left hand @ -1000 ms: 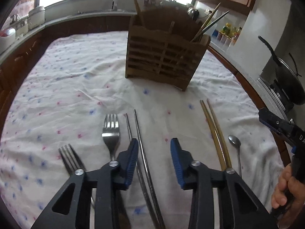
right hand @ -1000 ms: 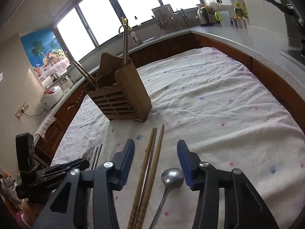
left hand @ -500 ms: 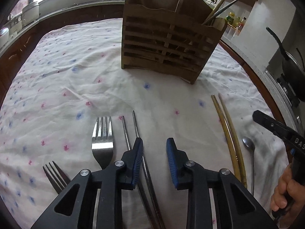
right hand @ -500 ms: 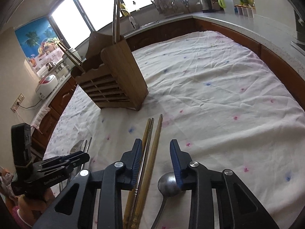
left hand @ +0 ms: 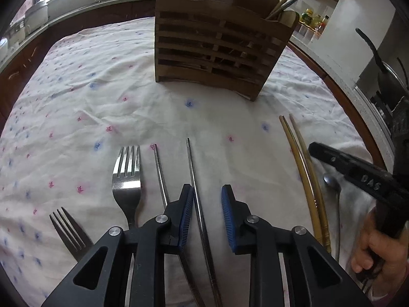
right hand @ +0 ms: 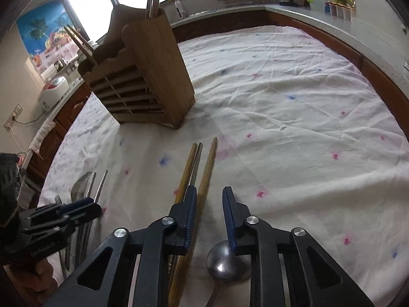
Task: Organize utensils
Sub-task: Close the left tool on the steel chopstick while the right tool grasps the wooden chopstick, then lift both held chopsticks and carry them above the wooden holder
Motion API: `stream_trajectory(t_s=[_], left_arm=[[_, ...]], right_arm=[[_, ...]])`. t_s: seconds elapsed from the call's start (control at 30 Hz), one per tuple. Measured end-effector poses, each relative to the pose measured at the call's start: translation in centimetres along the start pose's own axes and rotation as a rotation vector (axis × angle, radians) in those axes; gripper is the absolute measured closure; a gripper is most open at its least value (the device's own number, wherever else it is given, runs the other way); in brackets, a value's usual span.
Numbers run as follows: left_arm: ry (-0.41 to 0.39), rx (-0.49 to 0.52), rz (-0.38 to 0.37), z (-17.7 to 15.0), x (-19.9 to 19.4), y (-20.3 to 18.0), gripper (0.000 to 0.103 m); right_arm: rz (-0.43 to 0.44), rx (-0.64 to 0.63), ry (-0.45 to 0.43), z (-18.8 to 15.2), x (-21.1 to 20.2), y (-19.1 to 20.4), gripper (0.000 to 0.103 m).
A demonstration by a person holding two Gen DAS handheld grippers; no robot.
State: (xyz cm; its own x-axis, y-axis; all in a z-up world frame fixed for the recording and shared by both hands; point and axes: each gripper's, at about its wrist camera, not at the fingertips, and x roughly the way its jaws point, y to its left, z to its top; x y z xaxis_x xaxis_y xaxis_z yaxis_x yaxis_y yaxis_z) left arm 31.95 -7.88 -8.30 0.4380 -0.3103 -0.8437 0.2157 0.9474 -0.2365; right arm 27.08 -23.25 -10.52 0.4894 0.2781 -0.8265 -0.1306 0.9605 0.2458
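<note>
1. The wooden utensil holder [left hand: 219, 48] stands upright on the tablecloth [left hand: 76, 89], well ahead of both grippers. It is a slatted brown box, with chopsticks leaning out of its top on the far right in the left wrist view.
2. The left gripper [left hand: 206, 204] hangs low over the cloth, pointing toward the holder, its jaws narrowly apart. One steel chopstick [left hand: 195, 179] runs lengthwise between the blue pads [left hand: 188, 212], close to the left one, tip pointing away toward the holder. I cannot tell whether either pad touches it.
3. A second steel chopstick [left hand: 160, 176] lies just left of that gripper, parallel to the first, and two forks [left hand: 127, 179] lie further left, tines pointing away.
4. The right gripper [right hand: 209, 215] is likewise low, its jaws narrowly apart with nothing between them. The wooden chopsticks [right hand: 207, 174] lie lengthwise just beside its left finger, tips ahead, and a steel spoon [right hand: 225, 263] lies under its right finger.
</note>
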Motion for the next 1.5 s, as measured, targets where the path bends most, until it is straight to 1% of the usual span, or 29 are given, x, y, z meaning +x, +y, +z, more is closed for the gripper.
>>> stream_trajectory(t_s=[0.07,0.13,0.2,0.27,0.33,0.37,0.47,0.53,0.63,0.77,0.8,1.2,1.5], left_arm=[[0.004,-0.014,-0.006,0.2,0.0,0.2,0.080],[0.007,-0.013,0.005,0.4,0.2,0.2,0.080],[0.013,0.003,0.029,0.7,0.4,-0.3,0.080],[0.017,0.028,0.053,0.9,0.7,-0.9,0.082],[0.018,0.053,0.069,0.9,0.8,-1.5,0.084],[0.015,0.065,0.080,0.9,0.9,-1.7,0.088],[0.007,0.070,0.088,0.8,0.9,-1.8,0.098],[0.017,0.048,0.067,0.9,0.9,-1.5,0.099],[0.018,0.024,0.046,0.7,0.4,-1.1,0.099],[-0.018,0.008,0.031,0.5,-1.1,-0.7,0.100],[-0.026,0.002,0.016,0.4,-1.8,-0.7,0.100],[-0.179,-0.001,-0.100,-1.4,-10.7,-0.9,0.100],[-0.283,-0.013,-0.145,-3.4,-16.6,-0.1,0.100]], right_arm=[[-0.023,-0.028,0.002,0.3,0.3,0.4,0.083],[-0.039,-0.047,0.010,0.7,0.7,0.8,0.083],[-0.068,-0.090,0.022,1.1,1.2,1.4,0.082],[-0.121,-0.157,0.032,1.3,1.8,2.5,0.082],[-0.151,-0.200,0.033,1.2,2.0,3.2,0.086],[-0.138,-0.200,0.032,1.1,2.0,3.2,0.091],[-0.107,-0.161,0.031,1.1,1.7,2.7,0.094],[-0.052,-0.118,0.028,1.1,1.2,2.4,0.095],[-0.007,-0.094,-0.001,1.0,-0.5,2.7,0.096],[0.039,-0.073,-0.044,1.1,-3.0,3.0,0.096],[0.048,-0.069,-0.053,1.2,-3.5,3.0,0.096],[0.084,-0.064,-0.188,0.7,-10.2,3.5,0.097],[0.092,-0.074,-0.302,1.1,-15.0,4.3,0.097]])
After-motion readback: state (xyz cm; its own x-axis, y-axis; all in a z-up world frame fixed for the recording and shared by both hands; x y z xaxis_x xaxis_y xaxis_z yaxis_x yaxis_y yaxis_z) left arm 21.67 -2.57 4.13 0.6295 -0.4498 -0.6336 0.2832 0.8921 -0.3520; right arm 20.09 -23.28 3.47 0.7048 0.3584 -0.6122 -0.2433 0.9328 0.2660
